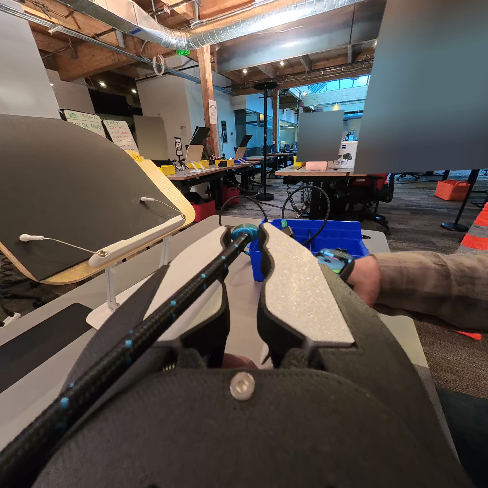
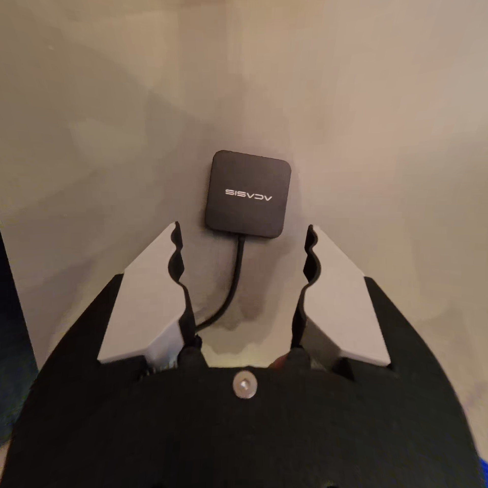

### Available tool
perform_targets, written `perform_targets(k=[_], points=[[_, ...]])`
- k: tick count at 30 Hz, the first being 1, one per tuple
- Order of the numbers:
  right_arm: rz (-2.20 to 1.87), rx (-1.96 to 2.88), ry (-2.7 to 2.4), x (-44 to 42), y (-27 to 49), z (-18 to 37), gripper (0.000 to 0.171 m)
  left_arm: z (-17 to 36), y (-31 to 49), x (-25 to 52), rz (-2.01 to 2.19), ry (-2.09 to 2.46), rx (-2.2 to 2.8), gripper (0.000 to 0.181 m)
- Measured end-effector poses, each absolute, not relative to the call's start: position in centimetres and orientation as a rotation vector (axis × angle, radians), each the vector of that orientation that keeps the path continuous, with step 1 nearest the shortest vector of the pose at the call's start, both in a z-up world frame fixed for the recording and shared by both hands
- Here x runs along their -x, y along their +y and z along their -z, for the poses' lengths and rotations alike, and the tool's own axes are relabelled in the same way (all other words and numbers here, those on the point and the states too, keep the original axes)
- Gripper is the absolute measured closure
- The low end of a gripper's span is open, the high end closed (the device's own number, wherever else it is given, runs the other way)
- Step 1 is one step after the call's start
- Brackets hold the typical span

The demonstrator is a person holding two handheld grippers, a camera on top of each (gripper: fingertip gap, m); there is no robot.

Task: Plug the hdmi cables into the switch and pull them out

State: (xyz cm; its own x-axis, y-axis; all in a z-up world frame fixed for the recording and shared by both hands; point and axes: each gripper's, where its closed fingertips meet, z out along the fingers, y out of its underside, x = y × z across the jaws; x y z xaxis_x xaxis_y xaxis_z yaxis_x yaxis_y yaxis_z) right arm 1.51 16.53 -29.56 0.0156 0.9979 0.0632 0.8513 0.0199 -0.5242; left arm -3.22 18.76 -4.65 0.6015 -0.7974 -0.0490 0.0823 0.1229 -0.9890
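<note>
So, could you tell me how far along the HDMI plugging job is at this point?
Early on. Done: the left gripper is shut on the braided black HDMI cable, near its teal-collared end. In hand: the open right gripper hangs over the black switch on the grey table, not touching it. Left: the visible sides of the switch show only its own thin lead, so plugging in and pulling out both remain.

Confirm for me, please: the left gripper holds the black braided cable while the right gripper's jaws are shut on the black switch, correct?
Not quite. In the right wrist view the right gripper has its jaws wide open, just short of the black switch and not touching it. The left gripper does hold the black braided cable.
</note>
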Motion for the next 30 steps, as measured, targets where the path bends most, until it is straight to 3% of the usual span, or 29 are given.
perform_targets(k=[7,20,30], points=[[-0.488,1.935,-1.640,0.3,17.1,30.8,0.108,4.2,18.3,2.9,0.707,0.712,1.282,0.162],[-1.047,1.730,-1.406,0.6,16.2,25.7,0.109,3.9,18.5,3.9,0.717,0.694,1.280,0.162],[-0.998,1.846,-1.300,-1.3,18.2,26.1,0.109,4.8,18.6,3.0,0.734,0.712,1.300,0.162]])
